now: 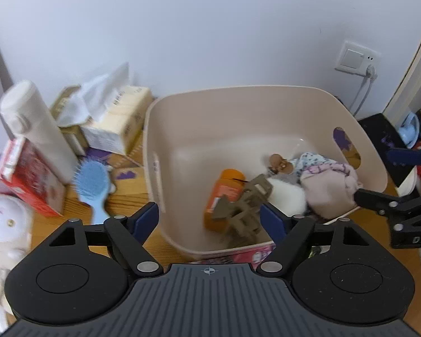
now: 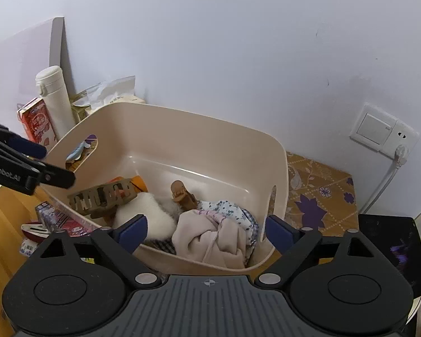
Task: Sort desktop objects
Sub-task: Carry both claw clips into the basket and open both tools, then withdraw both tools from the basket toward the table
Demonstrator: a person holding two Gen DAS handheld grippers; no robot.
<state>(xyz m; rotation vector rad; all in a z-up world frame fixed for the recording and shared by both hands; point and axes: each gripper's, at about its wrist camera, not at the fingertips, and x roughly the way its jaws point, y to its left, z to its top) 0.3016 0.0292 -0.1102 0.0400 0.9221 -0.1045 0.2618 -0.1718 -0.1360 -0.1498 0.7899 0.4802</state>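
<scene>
Wooden desk [image 1: 132, 191] fills the lower part of both views, set against a pale wall. Nearest in the left wrist view, the left tongs [image 1: 210, 219] stand wide apart with nothing between the blue pads, poised over the near edge of a beige bin [image 1: 182, 129]. In the right wrist view the right tongs [image 2: 206, 231] are likewise spread and empty, at the bin's near rim.

Inside the bin, at lower centre of the left view, a brown hair claw [image 1: 244, 210] lies against an orange bottle [image 1: 224, 193]. Just right of them sit a white fluffy item [image 1: 289, 196] and a bundle of pink cloth [image 1: 328, 188], with a smaller brown clip [image 1: 279, 164] behind.

On the desk left of the bin, a blue hairbrush [image 1: 94, 185] lies near a red carton [image 1: 28, 177] and a white flask [image 1: 33, 126], blurred. At the lower left edge is a white plush toy [image 1: 2, 219]. Farther back, upper left, a tissue pack [image 1: 118, 120] rests by the wall. A wall socket [image 1: 356, 59] shows at the upper right.
</scene>
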